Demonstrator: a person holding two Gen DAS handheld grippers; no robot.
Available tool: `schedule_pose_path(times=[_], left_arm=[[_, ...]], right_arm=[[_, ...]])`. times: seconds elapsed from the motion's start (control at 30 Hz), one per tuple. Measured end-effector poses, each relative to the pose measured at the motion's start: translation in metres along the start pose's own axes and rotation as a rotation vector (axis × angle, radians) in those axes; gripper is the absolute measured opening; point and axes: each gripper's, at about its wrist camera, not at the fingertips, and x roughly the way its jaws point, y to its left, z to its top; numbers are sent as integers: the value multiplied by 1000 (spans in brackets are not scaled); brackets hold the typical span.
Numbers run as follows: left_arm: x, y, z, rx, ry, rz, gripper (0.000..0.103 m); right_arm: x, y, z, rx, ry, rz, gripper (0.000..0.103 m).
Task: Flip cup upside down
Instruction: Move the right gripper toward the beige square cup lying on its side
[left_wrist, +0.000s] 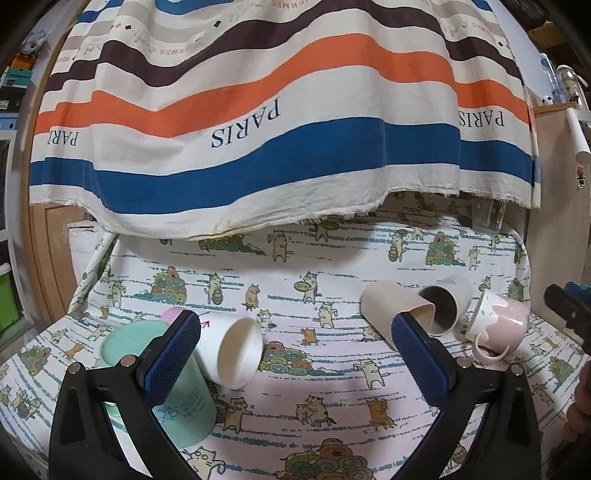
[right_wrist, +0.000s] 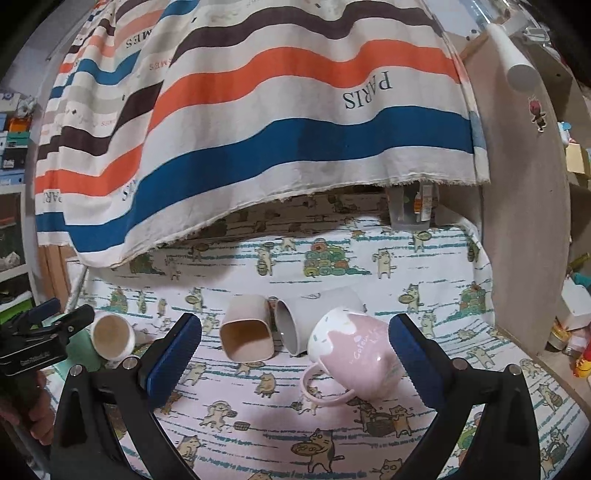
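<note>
Striped cloth (left_wrist: 280, 122): you see it fill the upper half of both views. It reads "PARIS" upside down, three times in the left view; a smaller word at the top is cut off and too faint to read whole. It hides whatever stands behind it.
Table cover (left_wrist: 295, 398): one cartoon-cat print sheet across the lower half of both frames; its near edge is cut off by the frame.
Left gripper (left_wrist: 295, 354): your fingers stand wide apart, holding nothing; the left finger (left_wrist: 173, 354) covers part of the cups at lower left.
Right gripper (right_wrist: 295, 354): fingers spread wide, empty; the pink mug (right_wrist: 354, 350) lies between them, nearer the right finger.
Cups: six counted, most lying on their sides.
Green cup (left_wrist: 188, 406): lower left of the left view, partly hidden behind the finger; its print is too small to read.
White cup (left_wrist: 232, 350): just right of the green one, mouth toward you, a red arrow mark on its side.
Small pink cup (left_wrist: 173, 314): only a sliver shows above the left finger.
Beige square cup (right_wrist: 247, 332): centre of the right view, touching the grey cup (right_wrist: 314, 314).
Mug writing: pale lettering, not legible.
</note>
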Motion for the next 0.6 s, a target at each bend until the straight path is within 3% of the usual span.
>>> schedule_pose_path(times=[0.13, 0.3, 0.4, 0.6], left_arm=[[-3, 1, 1, 4, -24, 12, 103], [-11, -1, 3, 29, -72, 21, 103], [-14, -2, 4, 35, -86, 24, 103], [-3, 0, 4, 25, -21, 30, 103]], right_arm=[[-5, 5, 0, -27, -30, 31, 102], [0, 4, 0, 8, 23, 146, 102], [7, 5, 3, 8, 68, 96, 102], [31, 18, 26, -11, 219, 94, 102]])
